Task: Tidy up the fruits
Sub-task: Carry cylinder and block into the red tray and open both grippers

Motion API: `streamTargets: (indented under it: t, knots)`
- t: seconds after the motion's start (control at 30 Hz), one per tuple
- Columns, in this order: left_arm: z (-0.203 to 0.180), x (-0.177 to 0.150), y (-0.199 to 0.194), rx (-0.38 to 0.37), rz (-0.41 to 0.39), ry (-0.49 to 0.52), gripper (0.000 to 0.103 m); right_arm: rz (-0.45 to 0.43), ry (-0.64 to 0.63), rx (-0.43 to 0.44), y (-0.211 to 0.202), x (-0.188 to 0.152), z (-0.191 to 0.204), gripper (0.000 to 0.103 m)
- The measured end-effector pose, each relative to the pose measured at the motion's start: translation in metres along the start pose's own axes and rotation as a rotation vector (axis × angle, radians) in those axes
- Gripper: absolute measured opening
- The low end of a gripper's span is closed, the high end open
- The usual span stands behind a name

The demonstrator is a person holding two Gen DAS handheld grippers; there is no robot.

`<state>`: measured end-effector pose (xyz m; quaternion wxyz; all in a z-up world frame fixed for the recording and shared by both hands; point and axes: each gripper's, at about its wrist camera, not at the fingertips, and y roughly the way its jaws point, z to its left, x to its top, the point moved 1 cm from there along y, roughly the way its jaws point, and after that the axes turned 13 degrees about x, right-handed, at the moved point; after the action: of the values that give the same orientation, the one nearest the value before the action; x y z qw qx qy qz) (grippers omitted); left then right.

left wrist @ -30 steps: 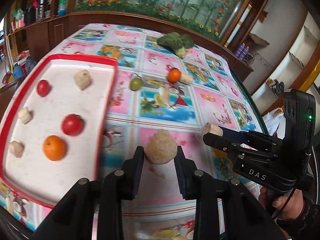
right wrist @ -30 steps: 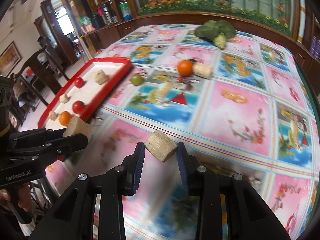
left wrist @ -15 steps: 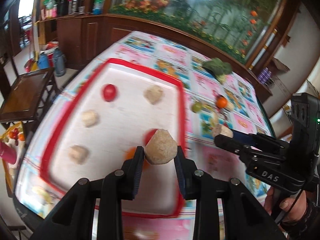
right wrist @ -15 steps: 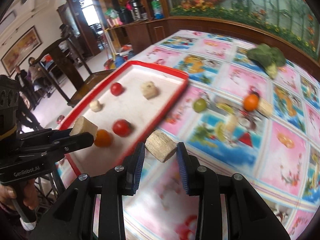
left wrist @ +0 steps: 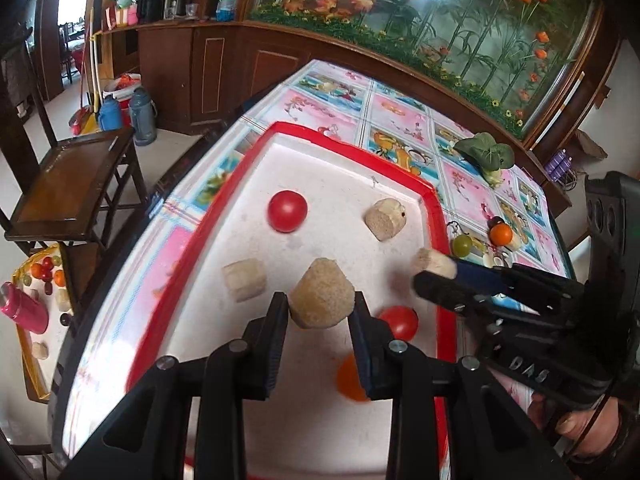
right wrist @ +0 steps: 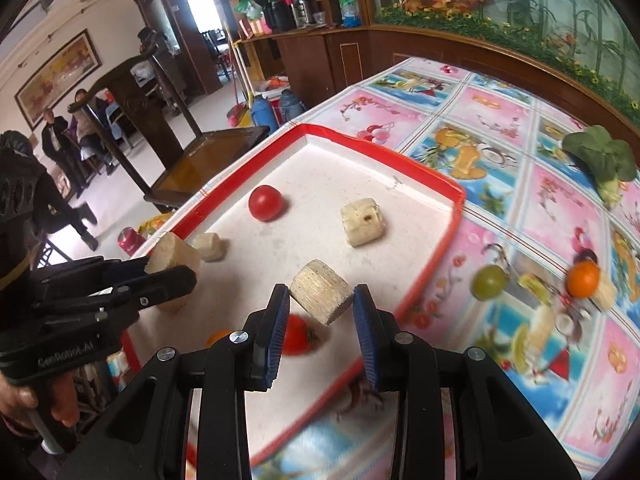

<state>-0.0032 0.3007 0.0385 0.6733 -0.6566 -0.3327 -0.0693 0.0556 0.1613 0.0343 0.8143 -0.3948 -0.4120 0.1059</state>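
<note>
Your left gripper (left wrist: 320,306) and right gripper (right wrist: 321,300) are each clamped on a beige cork-like block, both held over the red-rimmed tray (left wrist: 352,138); release from this height and either may bounce onto the tomatoes (left wrist: 287,211) nearby.

Black right gripper (right wrist: 322,308), blue-padded jaws, silver screws; sleeve possibly dark.
</note>
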Motion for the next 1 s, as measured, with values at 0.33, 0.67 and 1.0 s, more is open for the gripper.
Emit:
streamTargets:
  t: [0.33, 0.67, 1.0]
  knots:
    - [-0.009, 0.01, 0.036, 0.032, 0.042, 0.034, 0.034, 0.055, 0.003, -0.021, 0.032, 0.006, -0.014, 0.032]
    - [-0.011, 0.012, 0.046, 0.049, 0.059, 0.035, 0.034, 0.076, -0.001, -0.021, 0.042, 0.007, -0.019, 0.032]
    - [-0.007, 0.01, 0.04, 0.077, 0.062, 0.015, 0.05, 0.085, -0.007, -0.044, 0.039, 0.006, -0.019, 0.034]
